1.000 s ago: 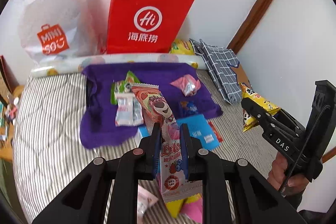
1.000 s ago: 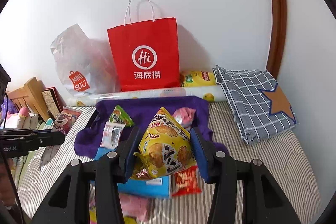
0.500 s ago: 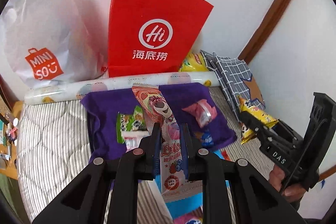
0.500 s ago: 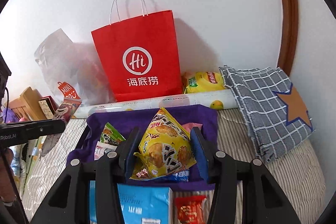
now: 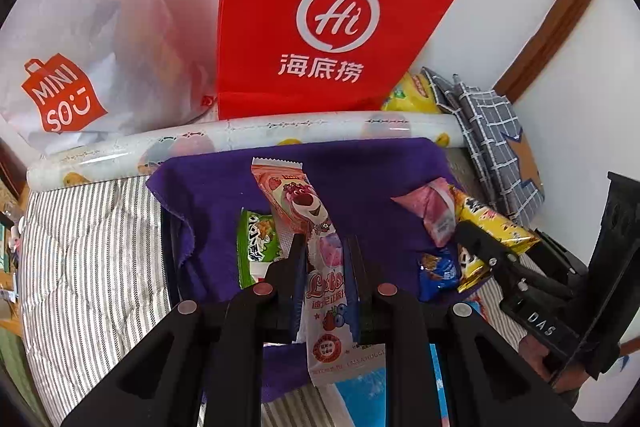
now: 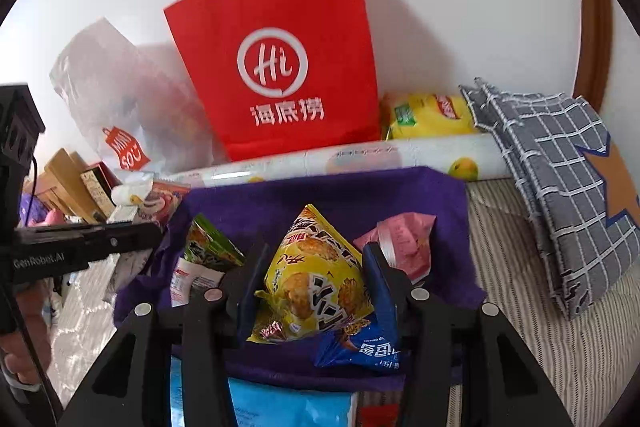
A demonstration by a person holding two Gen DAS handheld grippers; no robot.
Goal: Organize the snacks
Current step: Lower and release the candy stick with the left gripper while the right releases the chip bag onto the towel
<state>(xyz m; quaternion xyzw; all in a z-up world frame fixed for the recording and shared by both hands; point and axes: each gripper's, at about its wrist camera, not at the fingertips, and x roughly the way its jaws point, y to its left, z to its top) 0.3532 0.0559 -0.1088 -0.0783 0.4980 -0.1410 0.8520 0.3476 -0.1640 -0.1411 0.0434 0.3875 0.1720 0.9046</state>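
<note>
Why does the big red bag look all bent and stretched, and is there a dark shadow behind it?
In the left wrist view the fisheye lens fans the red bag wide at the top, and black corners ring the picture. In the right wrist view the bag looks straighter, slightly soft, with a grey shadow on the white wall to its right.

The tall red paper bag (image 5: 320,27) at twelve o'clock is showing a white "Hi" ring and "海底捞". The translucent white plastic bag (image 5: 80,39) at ten o'clock is reading "MINISO". The black gripper body (image 5: 540,323) at four o'clock is displaying "DAS".
</note>
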